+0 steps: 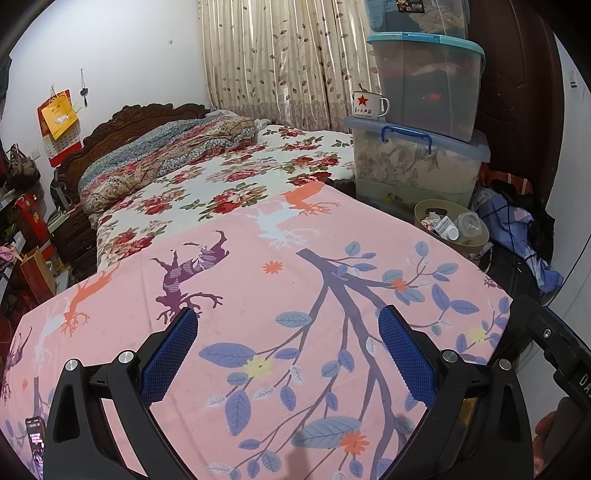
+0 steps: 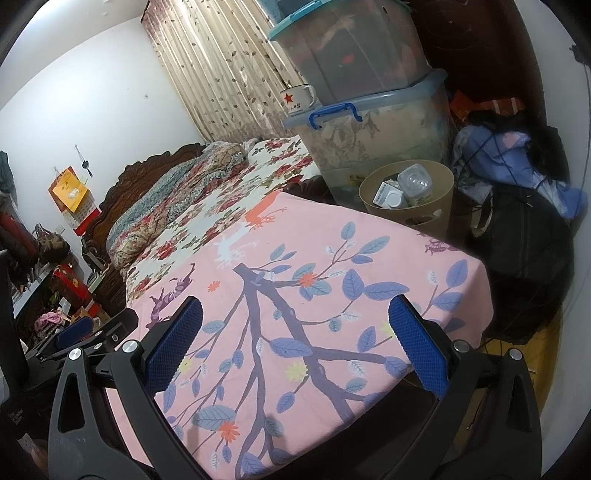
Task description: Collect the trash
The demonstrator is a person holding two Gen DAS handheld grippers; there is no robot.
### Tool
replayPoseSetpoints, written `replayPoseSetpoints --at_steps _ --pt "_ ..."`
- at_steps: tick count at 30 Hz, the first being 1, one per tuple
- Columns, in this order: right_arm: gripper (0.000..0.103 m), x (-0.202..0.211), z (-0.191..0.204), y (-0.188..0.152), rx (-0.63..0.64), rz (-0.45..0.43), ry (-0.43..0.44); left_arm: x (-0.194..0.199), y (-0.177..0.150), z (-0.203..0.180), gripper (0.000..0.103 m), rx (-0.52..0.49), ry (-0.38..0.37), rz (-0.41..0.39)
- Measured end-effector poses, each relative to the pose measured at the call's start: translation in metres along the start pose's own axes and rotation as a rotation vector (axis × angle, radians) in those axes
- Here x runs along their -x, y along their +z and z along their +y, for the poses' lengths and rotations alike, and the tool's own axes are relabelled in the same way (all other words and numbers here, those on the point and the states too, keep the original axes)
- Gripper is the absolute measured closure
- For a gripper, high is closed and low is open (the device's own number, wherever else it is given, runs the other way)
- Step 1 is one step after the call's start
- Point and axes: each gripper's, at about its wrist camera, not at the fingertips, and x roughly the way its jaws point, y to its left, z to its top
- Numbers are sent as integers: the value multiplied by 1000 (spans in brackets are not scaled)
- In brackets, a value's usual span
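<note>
Top storage box [image 1: 415, 14], 12 o'clock: cut by frame edge, contents unclear.
Bin [image 2: 441, 206], 1 o'clock: base hidden behind pink cloth [image 2: 295, 295]; carton [image 2: 384, 192] print too small to read.
Mug [image 1: 369, 105]: lettering illegible.
Phone [image 1: 35, 441], 8 o'clock: partly behind left tongs [image 1: 284, 354], screen blurred.
Clutter [image 2: 55, 314], 9 o'clock: indistinct.

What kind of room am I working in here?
A lived-in bedroom, it seems: a bed with a carved wooden headboard, curtains behind it, and stacked storage boxes beside a tan waste bin.
</note>
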Motion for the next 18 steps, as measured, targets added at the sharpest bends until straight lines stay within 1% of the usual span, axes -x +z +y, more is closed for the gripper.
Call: replayPoseSetpoints --at_steps 18 --pt "3 -2 0 1 -9 4 8 -2 -5 0 9 -6 2 15"
